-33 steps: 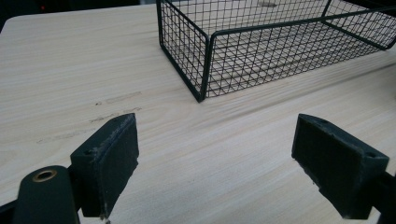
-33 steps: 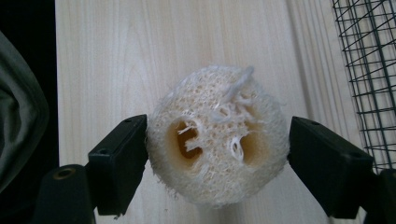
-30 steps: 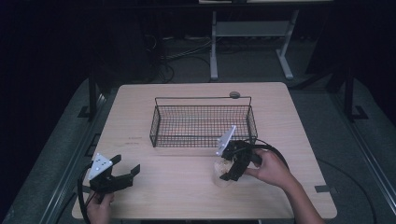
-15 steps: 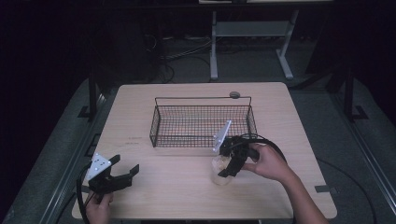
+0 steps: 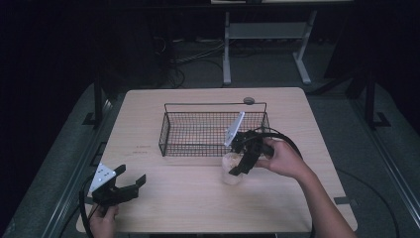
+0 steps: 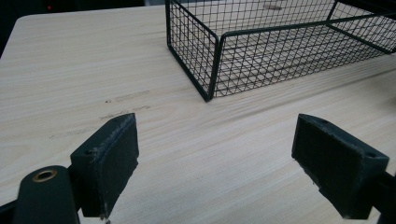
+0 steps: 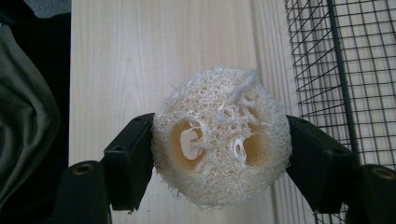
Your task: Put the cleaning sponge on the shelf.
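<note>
Your right claw (image 5: 237,167) has just closed on the loofah sponge (image 5: 232,168) and lifted it off the table (image 5: 188,198).

Compared with a second ago, its jaws have clamped in from both sides, as the right gripper view shows with the loofah sponge (image 7: 219,161) squeezed between the pads; you now hold it just above the wood, beside the wire basket (image 5: 166,134) near that basket's front right corner, so a drop into the basket looks like the likely next step. Your left claw (image 5: 130,186) rests wide open and empty near the table's front left corner. Pale wood-grain tabletop, otherwise bare; the room around is dark, with a metal frame beyond the far edge.
</note>
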### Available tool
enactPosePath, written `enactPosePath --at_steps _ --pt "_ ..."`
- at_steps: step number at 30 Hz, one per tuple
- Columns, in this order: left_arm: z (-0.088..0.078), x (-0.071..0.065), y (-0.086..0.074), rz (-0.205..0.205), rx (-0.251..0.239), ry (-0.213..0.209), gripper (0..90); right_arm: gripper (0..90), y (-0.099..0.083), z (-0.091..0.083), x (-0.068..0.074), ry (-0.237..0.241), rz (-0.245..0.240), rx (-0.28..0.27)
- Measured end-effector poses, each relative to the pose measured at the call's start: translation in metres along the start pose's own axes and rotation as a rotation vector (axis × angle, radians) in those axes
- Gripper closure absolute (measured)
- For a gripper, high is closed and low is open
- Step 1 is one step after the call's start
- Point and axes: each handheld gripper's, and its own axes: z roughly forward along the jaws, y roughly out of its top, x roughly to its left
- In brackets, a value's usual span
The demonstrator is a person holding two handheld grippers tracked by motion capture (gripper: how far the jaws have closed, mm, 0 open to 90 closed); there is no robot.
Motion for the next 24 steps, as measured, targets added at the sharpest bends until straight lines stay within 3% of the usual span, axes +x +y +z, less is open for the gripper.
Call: enactPosePath --at_steps 20,24 --pt "0.000 0.001 0.000 -0.001 -0.003 0.001 13.9 28.1 0.029 -0.029 -0.023 -0.031 0.000 0.012" --pt "0.001 0.001 0.000 -0.001 0.000 -0.002 13.9 28.1 0.033 -0.036 -0.030 -0.030 0.009 -0.007"
